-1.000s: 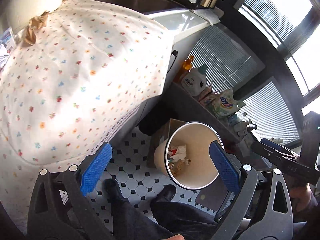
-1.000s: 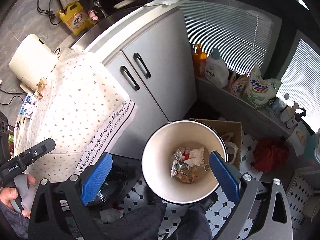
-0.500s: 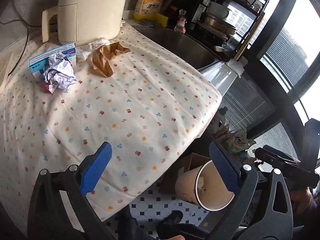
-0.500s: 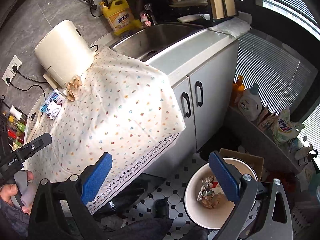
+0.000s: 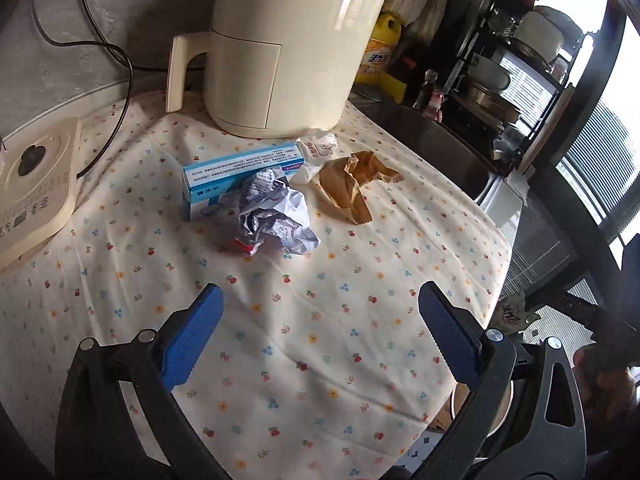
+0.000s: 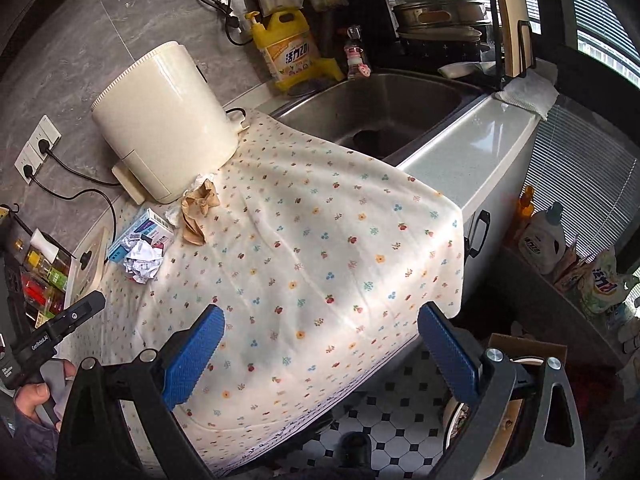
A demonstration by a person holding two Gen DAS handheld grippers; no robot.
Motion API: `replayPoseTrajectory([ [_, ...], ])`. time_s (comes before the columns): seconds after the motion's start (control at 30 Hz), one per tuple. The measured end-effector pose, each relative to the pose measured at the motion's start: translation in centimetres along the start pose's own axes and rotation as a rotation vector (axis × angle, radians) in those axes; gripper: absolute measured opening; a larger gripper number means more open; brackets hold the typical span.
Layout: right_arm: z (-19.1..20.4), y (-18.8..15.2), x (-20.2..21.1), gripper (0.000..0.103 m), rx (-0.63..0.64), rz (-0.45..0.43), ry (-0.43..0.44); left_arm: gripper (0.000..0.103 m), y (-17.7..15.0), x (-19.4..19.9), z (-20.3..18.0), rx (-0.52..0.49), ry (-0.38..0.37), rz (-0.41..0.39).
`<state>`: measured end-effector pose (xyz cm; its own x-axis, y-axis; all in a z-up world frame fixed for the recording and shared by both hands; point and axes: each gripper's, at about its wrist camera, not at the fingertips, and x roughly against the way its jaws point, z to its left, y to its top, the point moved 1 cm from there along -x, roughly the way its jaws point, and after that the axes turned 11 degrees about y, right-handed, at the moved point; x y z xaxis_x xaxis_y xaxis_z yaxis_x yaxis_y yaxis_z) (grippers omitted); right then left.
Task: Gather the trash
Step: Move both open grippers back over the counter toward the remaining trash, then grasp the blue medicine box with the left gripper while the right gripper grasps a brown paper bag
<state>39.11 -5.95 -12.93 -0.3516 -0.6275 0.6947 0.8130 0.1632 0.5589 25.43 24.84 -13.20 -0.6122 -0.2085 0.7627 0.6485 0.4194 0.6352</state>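
On the flowered tablecloth (image 5: 320,360) lies a crumpled white printed paper (image 5: 276,212) against a blue and white carton (image 5: 236,176). To its right are a crumpled brown paper bag (image 5: 348,184) and a white wrapper (image 5: 316,152). My left gripper (image 5: 320,300) is open and empty, hovering short of the paper. The right wrist view shows the same paper (image 6: 142,262), carton (image 6: 144,232) and brown bag (image 6: 200,208) far to the left. My right gripper (image 6: 322,312) is open and empty above the cloth's near edge. The trash bin (image 6: 456,412) is mostly hidden behind its right finger.
A cream air fryer (image 5: 288,40) stands behind the trash, with a flat cream appliance (image 5: 32,184) at the left. A steel sink (image 6: 380,108), a yellow detergent jug (image 6: 288,52) and a dish rack (image 6: 440,12) lie beyond. Detergent bottles (image 6: 540,240) and tiled floor (image 6: 392,412) are below right.
Both grippers have swung up from over the bin toward the counter. The left one now faces the trash pile close up. Both stay open and empty.
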Motion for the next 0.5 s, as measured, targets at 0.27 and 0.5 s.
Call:
replayPoseTrajectory([
  [0.27,3.4,1.6,-3.1,0.095,0.017,-0.002,0.01,0.097,2.3,-0.9,4.3,0.015,0.024,-0.027],
  [0.5,6.1,3.2,-5.7,0.095,0.048,0.008,0.022,0.091,4.2,-2.4,6.9,-0.012,0.027,-0.059],
])
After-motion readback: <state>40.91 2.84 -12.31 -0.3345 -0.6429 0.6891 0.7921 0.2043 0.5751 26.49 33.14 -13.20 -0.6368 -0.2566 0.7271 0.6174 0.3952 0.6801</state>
